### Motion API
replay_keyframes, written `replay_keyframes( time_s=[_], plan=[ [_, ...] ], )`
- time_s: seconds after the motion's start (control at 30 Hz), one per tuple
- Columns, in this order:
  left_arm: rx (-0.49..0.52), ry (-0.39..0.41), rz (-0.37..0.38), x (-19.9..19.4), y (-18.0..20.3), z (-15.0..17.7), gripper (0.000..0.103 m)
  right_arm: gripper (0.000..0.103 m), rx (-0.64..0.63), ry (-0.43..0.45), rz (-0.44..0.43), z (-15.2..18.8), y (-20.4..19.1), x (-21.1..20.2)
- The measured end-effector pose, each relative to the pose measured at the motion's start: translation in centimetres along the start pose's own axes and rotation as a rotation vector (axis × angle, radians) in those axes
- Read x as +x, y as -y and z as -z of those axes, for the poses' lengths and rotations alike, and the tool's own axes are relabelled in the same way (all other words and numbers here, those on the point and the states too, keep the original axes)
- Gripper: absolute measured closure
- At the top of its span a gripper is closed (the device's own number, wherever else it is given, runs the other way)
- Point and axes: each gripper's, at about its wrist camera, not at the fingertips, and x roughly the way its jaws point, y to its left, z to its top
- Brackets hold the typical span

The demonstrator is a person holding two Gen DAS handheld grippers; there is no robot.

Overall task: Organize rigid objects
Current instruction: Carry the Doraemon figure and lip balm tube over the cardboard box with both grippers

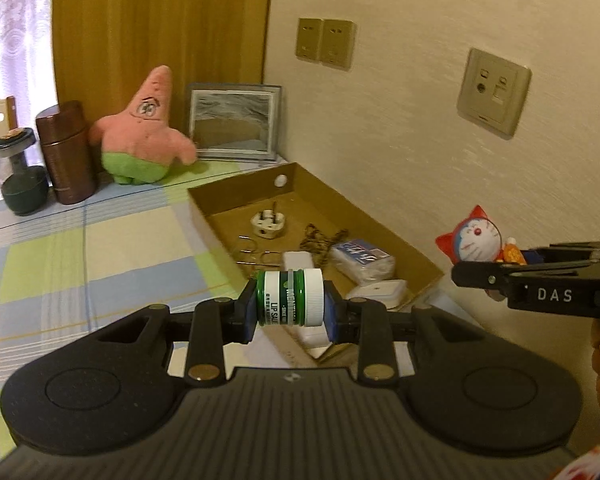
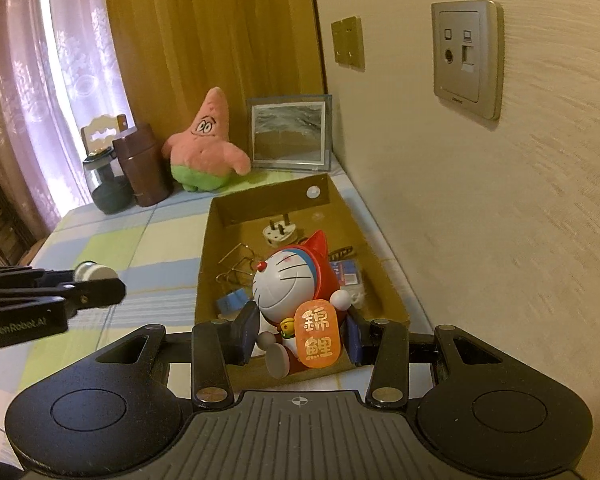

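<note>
Your worktop (image 1: 80, 248) carried a checked cloth; the open cardboard box (image 2: 384, 276) lay along the wall. A pink star plush (image 1: 148, 132) stood at the far end. Only the left wrist view showed a white tissue pack (image 1: 362, 260) and a white switch block (image 1: 376, 294) inside the box; only the right wrist view showed a blue clip (image 2: 230, 302) there. Both showed the white plug (image 2: 280, 234).

Your right tool (image 2: 300, 336) was clamped on the cat figurine (image 2: 296, 296), upright, face toward the camera, above the box's near end. Your left tool (image 1: 290, 312) gripped the lip balm jar (image 1: 290, 298), its axis lying crosswise between the pads, white cap to the right, over the box's near edge.
</note>
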Motion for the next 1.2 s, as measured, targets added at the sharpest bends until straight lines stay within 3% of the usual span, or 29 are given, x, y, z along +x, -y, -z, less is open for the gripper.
replay_keyframes(
  time_s=[0.47, 1.2],
  plan=[
    [0.029, -0.041, 0.007, 3.7, 1.2, -0.4, 0.076, 0.063, -0.007, -0.041, 0.009, 0.0, 2.5, 2.3],
    [0.048, -0.083, 0.008, 9.1, 0.5, -1.3, 0.076, 0.063, -0.065, -0.092, 0.006, -1.4, 3.0, 7.1]
  ],
)
